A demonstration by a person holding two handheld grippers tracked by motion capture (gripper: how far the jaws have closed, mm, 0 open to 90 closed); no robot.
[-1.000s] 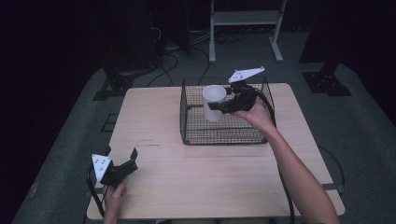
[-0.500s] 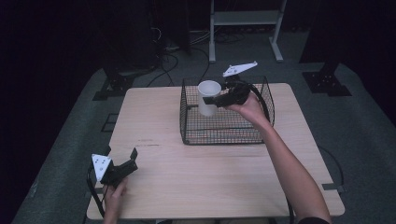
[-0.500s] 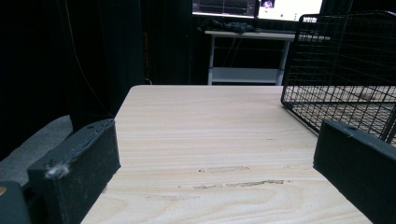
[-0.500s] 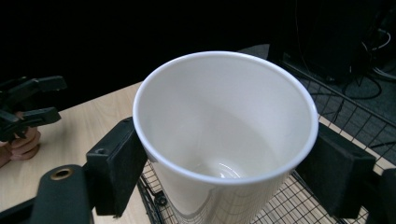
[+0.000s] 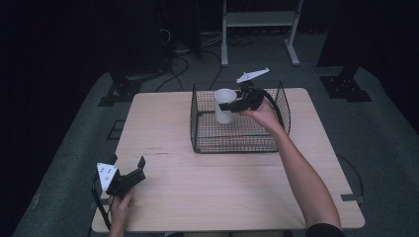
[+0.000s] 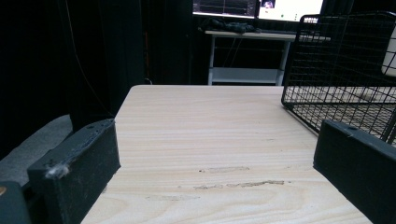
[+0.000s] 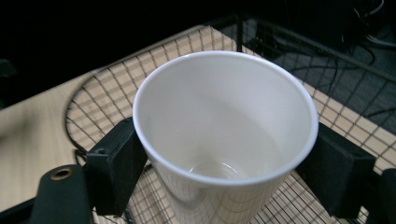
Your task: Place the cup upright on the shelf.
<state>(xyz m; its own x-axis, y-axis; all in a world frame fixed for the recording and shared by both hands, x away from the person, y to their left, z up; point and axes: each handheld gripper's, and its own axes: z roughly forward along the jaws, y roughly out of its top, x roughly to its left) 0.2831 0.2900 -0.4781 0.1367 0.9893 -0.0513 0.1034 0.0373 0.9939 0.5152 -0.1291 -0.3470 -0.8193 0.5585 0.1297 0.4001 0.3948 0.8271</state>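
Dark curtains and cable runs ring a pale wooden desk [image 5: 217,197], and on its far half sits a black wire basket [image 5: 237,143]. Your right gripper [image 5: 232,105] pinches a white cup [image 5: 225,104] by its upper wall, one jaw on each side just below the rim. The cup stands upright within the basket's far-left part; whether its base rests on the mesh or hangs just above it, you cannot tell.

From the right gripper view, the cup [image 7: 224,140] is empty: a clean white inside, a bare bottom. It looks like thin paper or foam, so judge it very light and easily crushed. The wall will likely buckle under a hard squeeze, while the rolled rim is the stiffest part. Take it just under that rim, as now, and press only enough to stop it sliding. The surface appears smooth, so a loose grip could let it slip.

Apart from the cup, the basket holds nothing.

Your left gripper [image 5: 134,174] rests at the desk's near-left corner, jaws spread, with nothing between them.
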